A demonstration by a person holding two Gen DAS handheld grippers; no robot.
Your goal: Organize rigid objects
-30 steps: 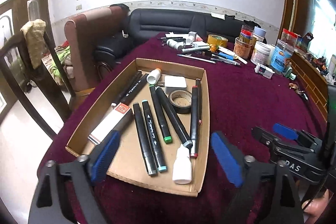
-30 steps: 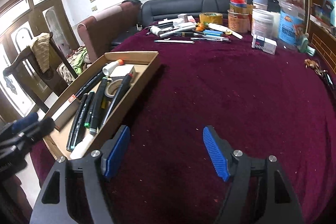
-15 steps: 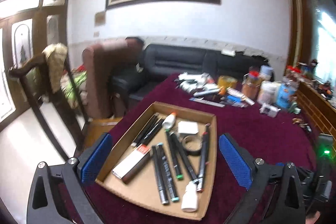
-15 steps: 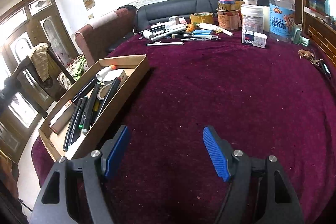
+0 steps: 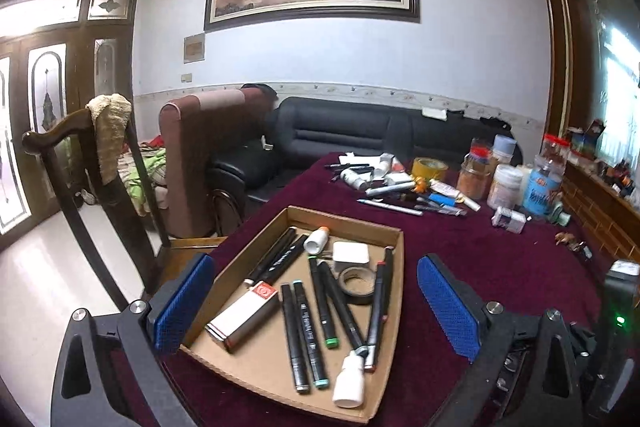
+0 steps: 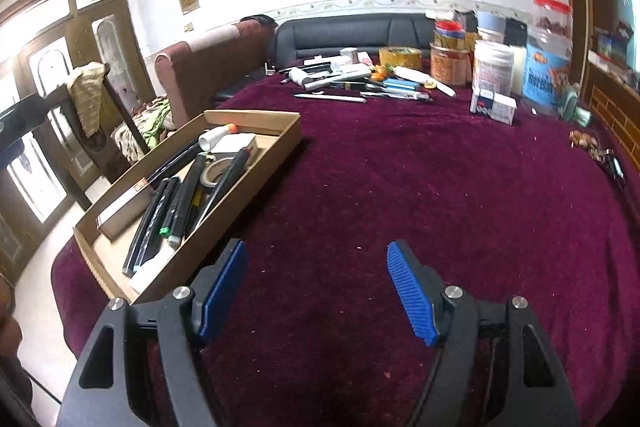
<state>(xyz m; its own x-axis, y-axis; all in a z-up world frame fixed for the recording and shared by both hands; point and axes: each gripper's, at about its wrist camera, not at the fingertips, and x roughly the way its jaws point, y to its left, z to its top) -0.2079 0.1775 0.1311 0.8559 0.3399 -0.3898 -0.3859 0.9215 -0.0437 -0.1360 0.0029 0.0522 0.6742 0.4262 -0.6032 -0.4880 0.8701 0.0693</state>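
Note:
A shallow cardboard tray (image 5: 384, 231) (image 6: 288, 135) lies on the maroon tablecloth. In it are several black markers (image 5: 304, 331), a white dropper bottle (image 5: 350, 379), a tape roll (image 5: 358, 285), a white block (image 5: 351, 253), a white tube with an orange tip (image 5: 317, 239) and a red-and-white box (image 5: 244, 315). My left gripper (image 5: 312, 307) hovers above the tray's near end, open wide, its blue pads holding nothing. My right gripper (image 6: 316, 291) is open over bare cloth to the right of the tray, empty.
Loose pens, tubes and a yellow tape roll (image 5: 430, 169) (image 6: 400, 57) crowd the table's far end, with jars and tubs (image 6: 494, 71) at the far right. A small box (image 6: 494, 107) sits before them. A wooden chair (image 5: 92, 187) stands left of the table.
The left gripper has risen and tilted upward, so the tray looks lower and farther, and its jaws spread a little wider. The right gripper shifted slightly; its jaws kept their gap.

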